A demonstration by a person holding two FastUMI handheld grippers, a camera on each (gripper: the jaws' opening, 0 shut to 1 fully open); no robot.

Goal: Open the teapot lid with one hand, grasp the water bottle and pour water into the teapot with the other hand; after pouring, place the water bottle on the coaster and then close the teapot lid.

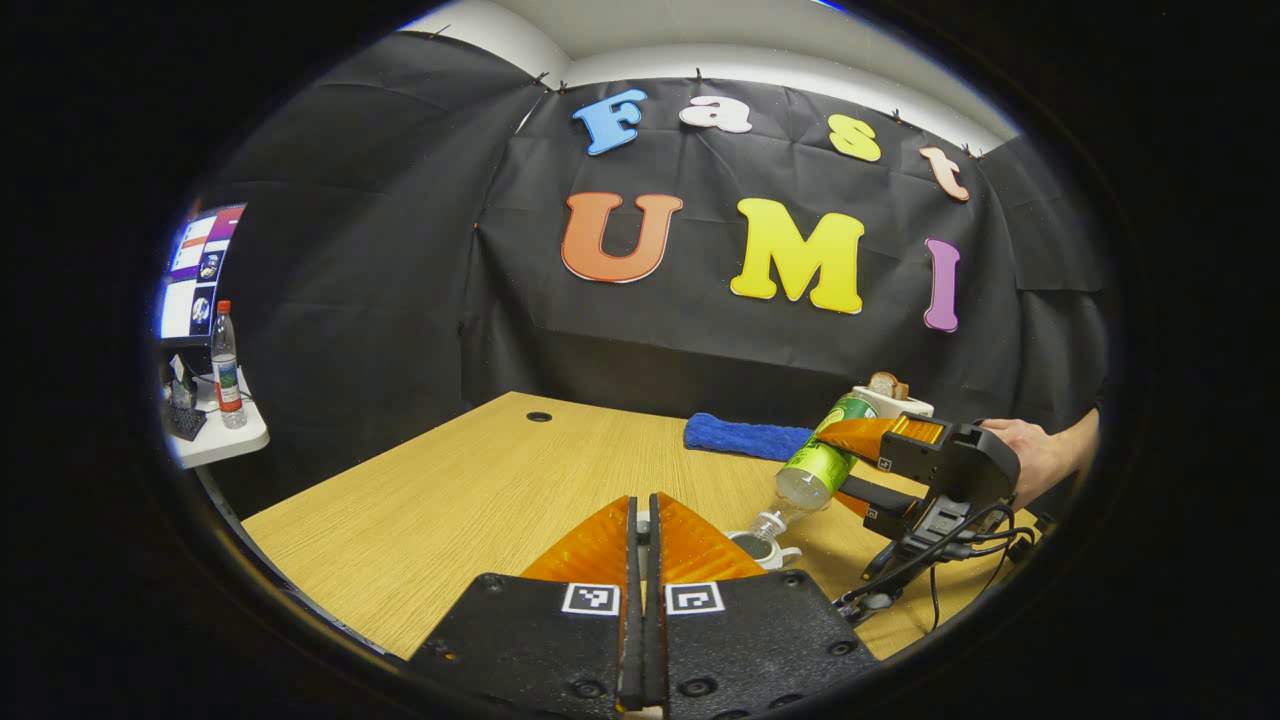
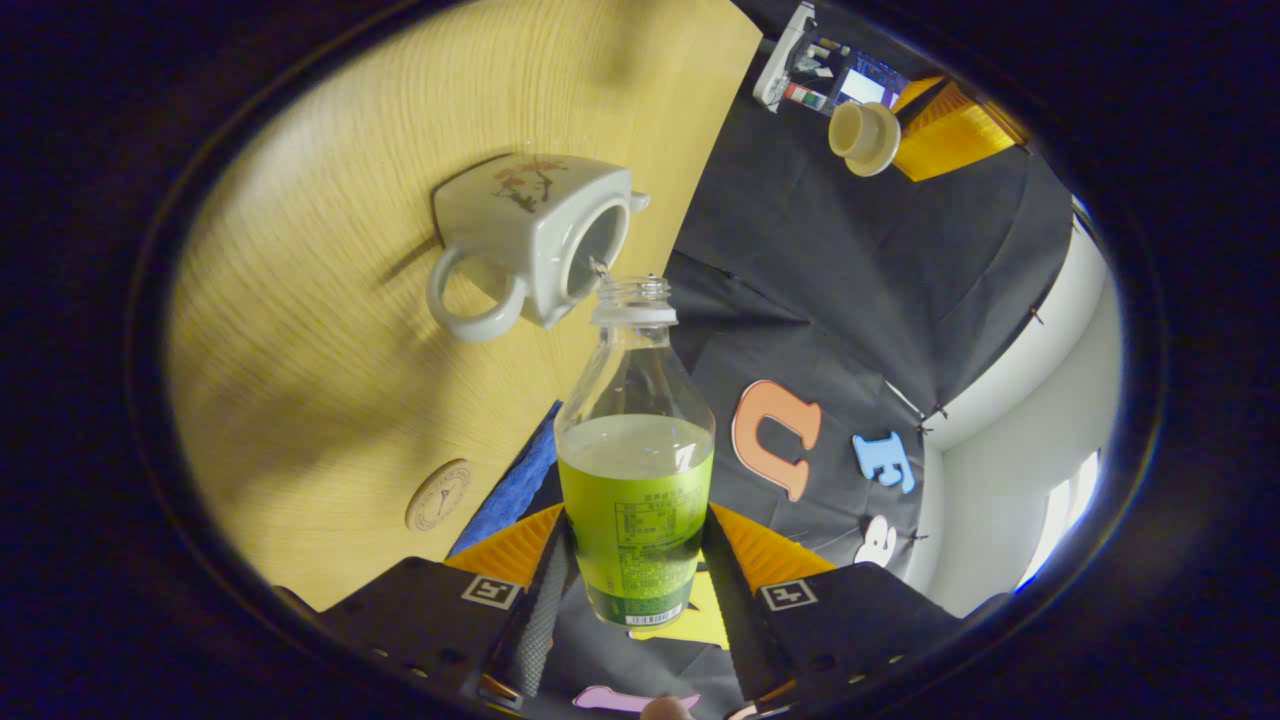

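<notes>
Lid (image 2: 864,137) already off, pinched in the left gripper (image 1: 645,525), jaws nearly together around its knob, seen at one o'clock in the right gripper view. Pouring under way: water bottle (image 2: 637,480) clamped in the right gripper (image 2: 635,575), tipped with its uncapped mouth at the open teapot (image 2: 535,250) on the table (image 2: 330,400). Left to do: bottle onto the coaster (image 2: 438,494) at seven o'clock, lid back on. Clear bottle, green label, still roughly half full; white squarish teapot with a painted blossom.
</notes>
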